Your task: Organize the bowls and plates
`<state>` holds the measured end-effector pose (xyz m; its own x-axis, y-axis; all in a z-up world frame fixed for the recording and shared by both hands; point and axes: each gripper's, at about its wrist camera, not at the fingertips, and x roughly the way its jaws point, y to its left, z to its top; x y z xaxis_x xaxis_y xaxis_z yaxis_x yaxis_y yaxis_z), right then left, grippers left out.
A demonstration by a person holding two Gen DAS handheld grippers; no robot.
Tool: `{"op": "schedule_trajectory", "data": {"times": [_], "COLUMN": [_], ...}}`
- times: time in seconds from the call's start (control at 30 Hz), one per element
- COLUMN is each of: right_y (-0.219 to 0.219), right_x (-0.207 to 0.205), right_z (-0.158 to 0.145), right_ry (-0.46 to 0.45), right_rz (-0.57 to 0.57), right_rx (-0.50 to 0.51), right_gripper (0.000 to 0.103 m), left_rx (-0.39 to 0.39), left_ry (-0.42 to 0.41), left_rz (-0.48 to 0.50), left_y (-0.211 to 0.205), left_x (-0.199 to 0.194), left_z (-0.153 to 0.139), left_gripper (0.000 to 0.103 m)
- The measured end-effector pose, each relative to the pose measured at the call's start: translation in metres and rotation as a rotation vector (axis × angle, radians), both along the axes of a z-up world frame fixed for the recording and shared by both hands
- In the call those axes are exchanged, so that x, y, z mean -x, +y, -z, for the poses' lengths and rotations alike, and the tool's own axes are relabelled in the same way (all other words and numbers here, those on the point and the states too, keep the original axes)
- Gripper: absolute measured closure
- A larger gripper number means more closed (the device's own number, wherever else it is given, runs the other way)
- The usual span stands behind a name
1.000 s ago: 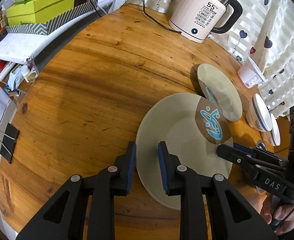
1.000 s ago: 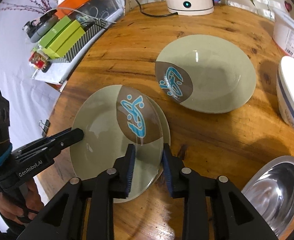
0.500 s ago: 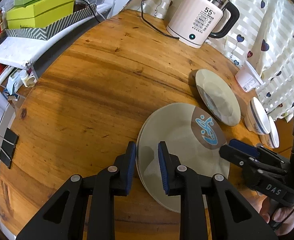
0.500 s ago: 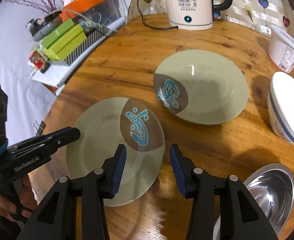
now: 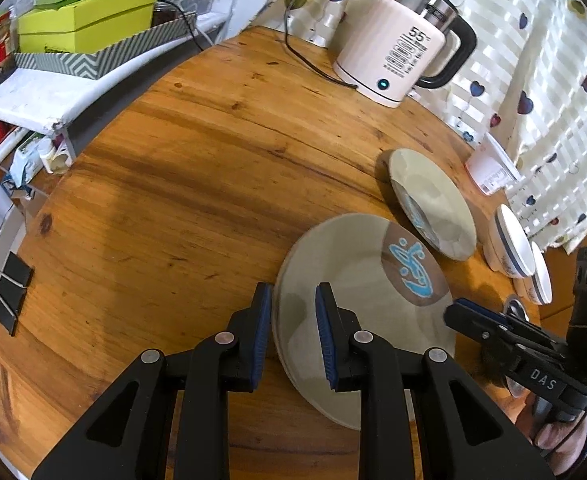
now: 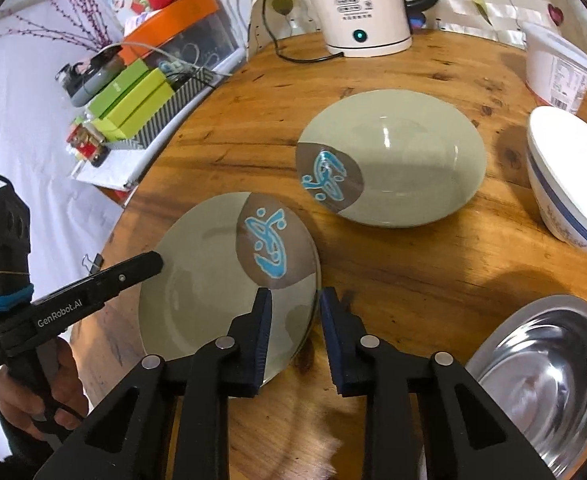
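Two grey-green plates with a brown patch and blue motif lie stacked (image 5: 357, 280) (image 6: 213, 280) on the round wooden table (image 5: 193, 200). My left gripper (image 5: 292, 300) straddles the stack's left rim, one pad outside and one inside, shut on it. It shows from the side in the right wrist view (image 6: 155, 260). My right gripper (image 6: 293, 300) hovers at the stack's near right edge. Its jaws are closing and the pads press on nothing. A matching deeper plate (image 6: 405, 152) lies apart, further back.
White blue-banded bowls (image 6: 573, 184) and a steel bowl (image 6: 545, 364) sit to the right. A white tub (image 6: 557, 68) and a corded kettle (image 5: 405, 56) stand at the back. Green boxes (image 5: 89, 32) rest on a side shelf. Binder clips (image 5: 9, 288) grip the left edge.
The right gripper let go of the top plate, opened, drew back a little and narrowed again. The top plate now lies squarely on the lower one. The left gripper stayed put.
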<state>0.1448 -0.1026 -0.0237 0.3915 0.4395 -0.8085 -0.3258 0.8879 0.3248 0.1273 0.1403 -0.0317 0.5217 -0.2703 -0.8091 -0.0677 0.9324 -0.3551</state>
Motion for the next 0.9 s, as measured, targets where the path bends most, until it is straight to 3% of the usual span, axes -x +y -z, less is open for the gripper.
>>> {"op": "schedule_trajectory", "data": {"times": [0.2, 0.63, 0.7, 0.83, 0.9], "right_y": [-0.001, 0.006, 0.006, -0.006, -0.016], "right_x": [-0.004, 0.01, 0.012, 0.013, 0.012], "right_z": [0.01, 0.009, 0.009, -0.006, -0.016], "right_ry": [0.052, 0.053, 0.055, 0.02, -0.005], "right_rz": [-0.007, -0.035, -0.04, -0.003, 0.023], "right_rx": [-0.039, -0.032, -0.028, -0.026, -0.034], "right_gripper": [0.078, 0.079, 0.077, 0.059, 0.056], "left_rx": [0.021, 0.011, 0.017, 0.038, 0.024], "left_ry": [0.013, 0.024, 0.022, 0.03, 0.016], "left_rz": [-0.003, 0.021, 0.031, 0.026, 0.008], "left_y": [0.002, 0.002, 0.003, 0.01, 0.014], "left_x": [-0.002, 0.014, 0.016, 0.016, 0.015], "left_z": [0.007, 0.007, 0.008, 0.008, 0.002], "left_gripper": [0.08, 0.08, 0.08, 0.078, 0.078]}}
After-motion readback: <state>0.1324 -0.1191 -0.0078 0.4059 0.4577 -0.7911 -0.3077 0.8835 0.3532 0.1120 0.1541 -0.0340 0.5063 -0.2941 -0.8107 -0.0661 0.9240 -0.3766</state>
